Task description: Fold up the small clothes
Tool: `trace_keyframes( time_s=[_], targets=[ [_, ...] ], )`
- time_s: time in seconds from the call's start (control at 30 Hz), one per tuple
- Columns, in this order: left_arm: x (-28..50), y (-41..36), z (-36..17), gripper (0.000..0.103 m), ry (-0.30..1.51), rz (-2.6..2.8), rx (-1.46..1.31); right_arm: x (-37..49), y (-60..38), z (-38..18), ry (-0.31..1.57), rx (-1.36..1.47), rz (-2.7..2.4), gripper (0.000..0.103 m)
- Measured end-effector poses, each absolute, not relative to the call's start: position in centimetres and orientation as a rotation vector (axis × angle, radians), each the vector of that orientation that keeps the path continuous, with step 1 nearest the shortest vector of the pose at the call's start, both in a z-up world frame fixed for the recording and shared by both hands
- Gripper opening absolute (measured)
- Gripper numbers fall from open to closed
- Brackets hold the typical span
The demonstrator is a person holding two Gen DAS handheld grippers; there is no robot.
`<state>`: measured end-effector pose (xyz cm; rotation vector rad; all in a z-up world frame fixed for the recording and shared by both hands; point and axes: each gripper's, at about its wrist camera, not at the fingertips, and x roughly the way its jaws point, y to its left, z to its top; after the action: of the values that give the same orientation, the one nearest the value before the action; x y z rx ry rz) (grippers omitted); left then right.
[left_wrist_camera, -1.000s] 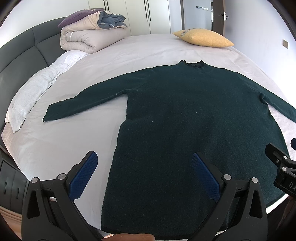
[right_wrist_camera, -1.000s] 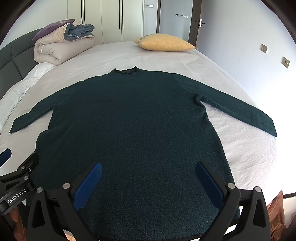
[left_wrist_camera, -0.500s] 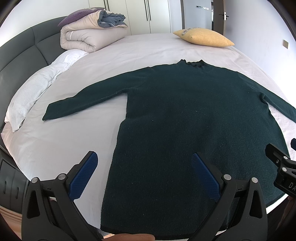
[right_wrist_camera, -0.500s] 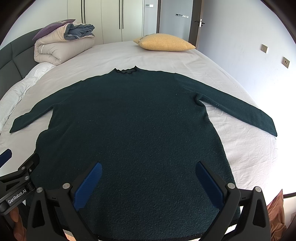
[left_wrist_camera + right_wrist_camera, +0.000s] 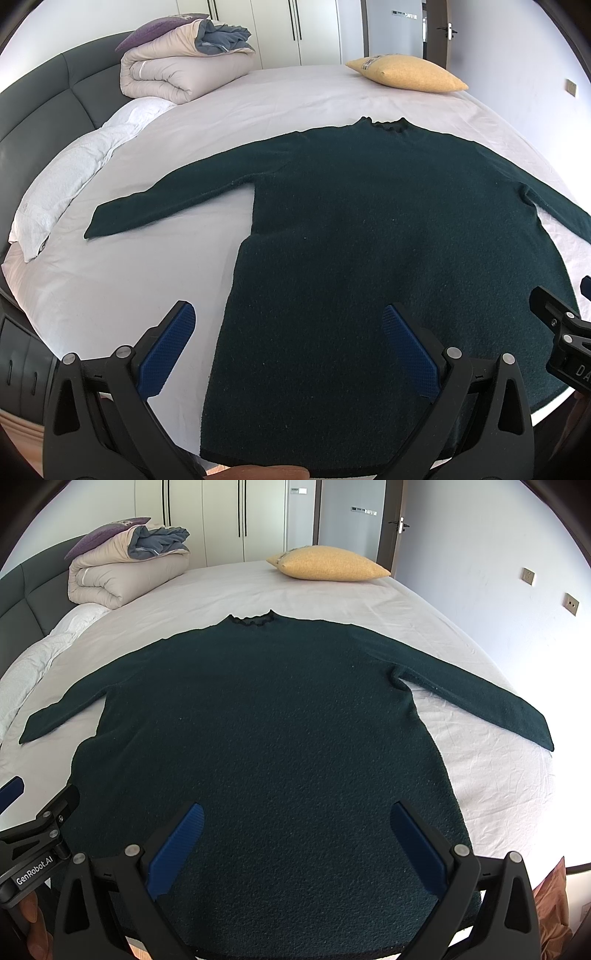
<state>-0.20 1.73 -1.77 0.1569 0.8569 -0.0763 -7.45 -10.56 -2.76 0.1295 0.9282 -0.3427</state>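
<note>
White sheets cover the bed (image 5: 280,110) before you, with a grey padded headboard (image 5: 40,110) at the far left. Your dark green sweater (image 5: 369,258) lies flat across the middle, collar toward the far side, both sleeves spread out to left and right, hem at the near edge. A folded duvet (image 5: 122,576) sits far left and a yellow pillow (image 5: 328,563) far right. Your left gripper (image 5: 286,334) hangs released, its fingers wide apart, over the sweater's near left hem edge. Your right gripper (image 5: 295,825) is likewise spread wide and empty above the hem's middle.
</note>
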Motion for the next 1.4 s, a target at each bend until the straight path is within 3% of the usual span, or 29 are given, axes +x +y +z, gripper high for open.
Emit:
trace_keyframes(
  time_s=[1.4],
  targets=[
    [-0.4, 2.3, -2.9, 0.103, 0.862, -0.08, 0.155, -7.7, -10.4, -3.2, 0.932, 0.131, -0.34, 0.103]
  ],
)
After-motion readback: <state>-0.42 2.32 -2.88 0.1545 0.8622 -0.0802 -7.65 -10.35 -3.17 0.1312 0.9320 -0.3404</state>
